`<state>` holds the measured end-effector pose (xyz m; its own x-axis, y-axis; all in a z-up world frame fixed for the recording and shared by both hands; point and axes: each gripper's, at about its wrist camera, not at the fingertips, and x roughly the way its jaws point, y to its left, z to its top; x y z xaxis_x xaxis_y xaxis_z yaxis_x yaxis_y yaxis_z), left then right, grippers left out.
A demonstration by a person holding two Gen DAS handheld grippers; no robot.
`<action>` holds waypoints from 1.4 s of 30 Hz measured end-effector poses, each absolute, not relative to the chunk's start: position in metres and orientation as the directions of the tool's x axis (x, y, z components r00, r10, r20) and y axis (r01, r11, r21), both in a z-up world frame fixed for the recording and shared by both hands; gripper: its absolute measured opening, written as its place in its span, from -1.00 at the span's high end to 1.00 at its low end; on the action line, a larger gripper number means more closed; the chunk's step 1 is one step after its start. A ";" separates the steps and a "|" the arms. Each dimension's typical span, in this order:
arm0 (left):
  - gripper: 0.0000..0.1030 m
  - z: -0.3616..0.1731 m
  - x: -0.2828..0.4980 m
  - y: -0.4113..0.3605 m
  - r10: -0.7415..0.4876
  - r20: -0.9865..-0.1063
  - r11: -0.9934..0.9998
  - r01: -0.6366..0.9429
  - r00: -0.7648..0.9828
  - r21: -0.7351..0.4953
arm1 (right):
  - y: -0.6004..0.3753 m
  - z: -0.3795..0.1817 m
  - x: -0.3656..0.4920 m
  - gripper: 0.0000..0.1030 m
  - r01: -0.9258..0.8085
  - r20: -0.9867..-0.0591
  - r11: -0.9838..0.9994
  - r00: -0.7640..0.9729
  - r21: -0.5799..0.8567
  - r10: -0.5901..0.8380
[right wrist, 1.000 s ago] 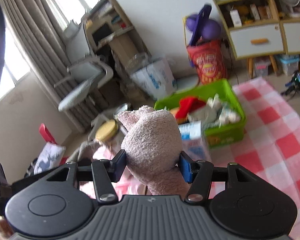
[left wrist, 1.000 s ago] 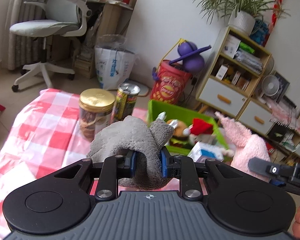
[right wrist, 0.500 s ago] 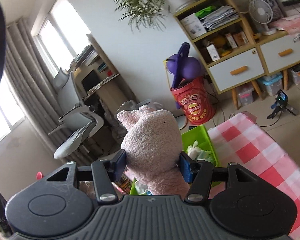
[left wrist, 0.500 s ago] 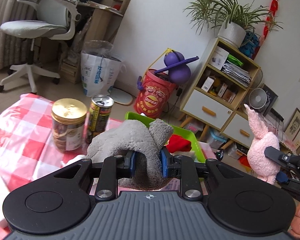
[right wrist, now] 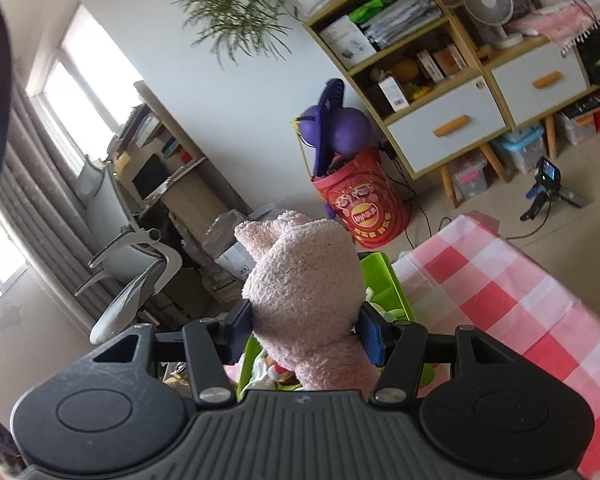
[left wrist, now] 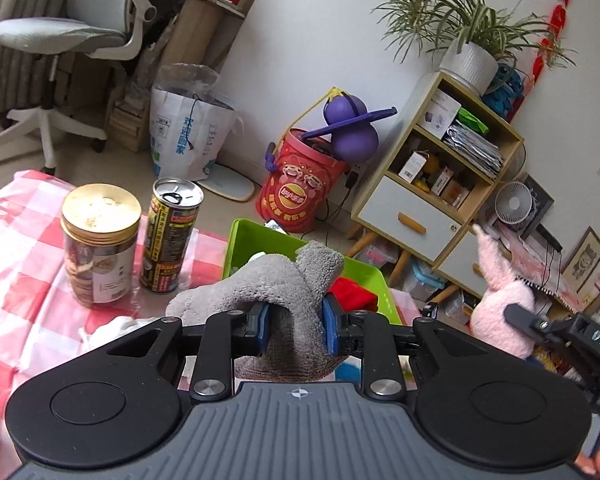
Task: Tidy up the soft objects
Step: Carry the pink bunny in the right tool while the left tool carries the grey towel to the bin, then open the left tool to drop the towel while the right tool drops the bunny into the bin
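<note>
Aloft, grey plush (left wrist: 278,284) in left gripper (left wrist: 294,326), pink plush (right wrist: 306,296) in right gripper (right wrist: 306,330).

A gold-lidded jar (left wrist: 99,246) and a tall can (left wrist: 169,236) are set just beside each other on the red-checked tablecloth (left wrist: 18,292). Behind, an office chair (left wrist: 64,36), a red snack bucket (left wrist: 298,188) and a wooden shelf unit (left wrist: 432,184) topped by a potted plant (left wrist: 470,62) are seen.

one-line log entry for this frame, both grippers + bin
left gripper: shut on grey plush | right gripper: shut on pink plush | green bin: on checked cloth, holds toys
</note>
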<state>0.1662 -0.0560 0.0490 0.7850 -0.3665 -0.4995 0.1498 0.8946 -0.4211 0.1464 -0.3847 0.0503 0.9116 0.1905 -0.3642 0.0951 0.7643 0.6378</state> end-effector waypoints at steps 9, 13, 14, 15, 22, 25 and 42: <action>0.49 0.041 0.205 -0.072 -0.385 -0.501 0.886 0.158 0.775 -0.436 | -0.384 0.032 0.183 0.22 0.135 -0.400 0.743 0.897 0.656 0.189; 0.47 0.033 0.217 -0.078 -0.382 -0.517 0.888 0.149 0.766 -0.435 | -0.383 0.024 0.198 0.22 0.146 -0.410 0.730 0.891 0.667 0.196; 0.47 0.032 0.220 -0.079 -0.381 -0.521 0.888 0.147 0.764 -0.435 | -0.383 0.023 0.201 0.22 0.151 -0.414 0.730 0.889 0.667 0.195; 0.47 0.030 0.223 -0.081 -0.380 -0.525 0.890 0.146 0.761 -0.432 | -0.382 0.020 0.204 0.22 0.156 -0.419 0.730 0.887 0.666 0.192; 0.44 0.022 0.238 -0.094 -0.382 -0.537 0.895 0.156 0.752 -0.418 | -0.385 0.009 0.220 0.22 0.189 -0.443 0.709 0.876 0.679 0.192; 0.43 0.019 0.243 -0.099 -0.384 -0.542 0.896 0.160 0.748 -0.415 | -0.385 0.006 0.224 0.22 0.197 -0.451 0.711 0.873 0.675 0.186; -0.54 0.022 0.227 -0.118 -0.352 -0.529 0.902 0.128 0.772 -0.412 | -0.371 0.025 0.226 0.02 0.151 -0.444 0.796 0.881 0.587 0.161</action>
